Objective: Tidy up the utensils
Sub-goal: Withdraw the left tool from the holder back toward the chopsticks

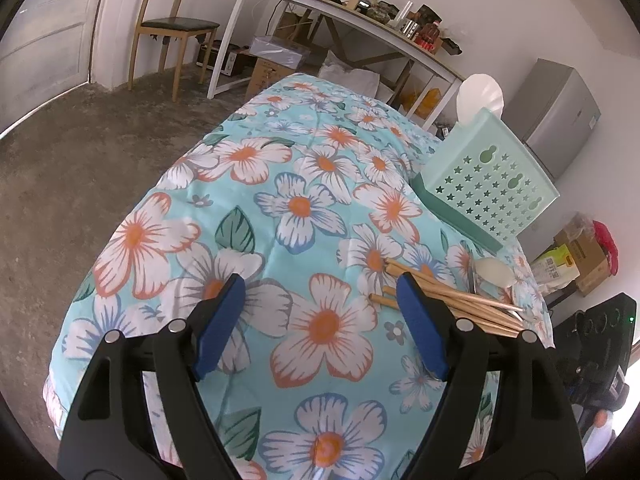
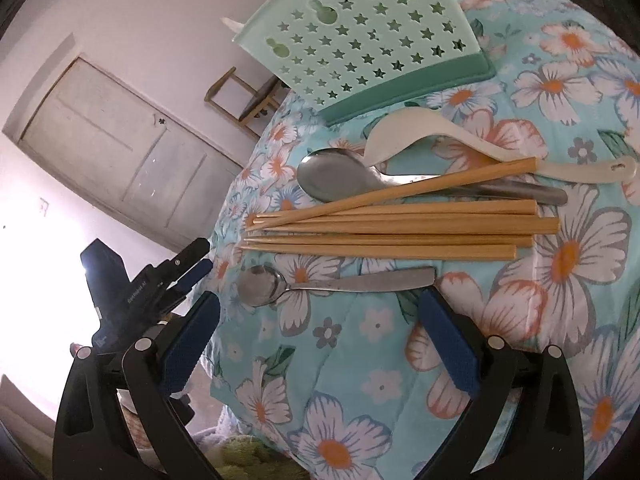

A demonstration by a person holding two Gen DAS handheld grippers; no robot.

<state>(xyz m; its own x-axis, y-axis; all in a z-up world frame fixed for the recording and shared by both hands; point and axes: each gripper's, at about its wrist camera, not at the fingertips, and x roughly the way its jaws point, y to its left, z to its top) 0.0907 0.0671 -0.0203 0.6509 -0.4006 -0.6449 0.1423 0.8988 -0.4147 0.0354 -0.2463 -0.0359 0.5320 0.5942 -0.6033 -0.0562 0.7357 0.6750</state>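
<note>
In the left wrist view my left gripper [image 1: 320, 280] is open over the floral tablecloth [image 1: 280, 184], with nothing between its blue pads. Wooden chopsticks [image 1: 452, 300] and a white spoon [image 1: 496, 270] lie to its right, in front of a mint-green holder [image 1: 488, 188] with star-shaped holes. In the right wrist view my right gripper [image 2: 320, 298] is wide open and holds nothing. A small metal spoon [image 2: 332, 284] lies just beyond its fingertips. Past it lie several chopsticks [image 2: 400, 228], a large metal spoon [image 2: 332, 180], a white rice spoon [image 2: 440, 136] and the holder [image 2: 360, 40].
A black gripper-like device [image 2: 160, 284] with blue pads sits off the table's edge at the left. Beyond the table are a wooden chair [image 1: 172, 28], a long white desk [image 1: 340, 16] with clutter, a grey cabinet [image 1: 556, 112] and boxes [image 1: 576, 260] on the floor.
</note>
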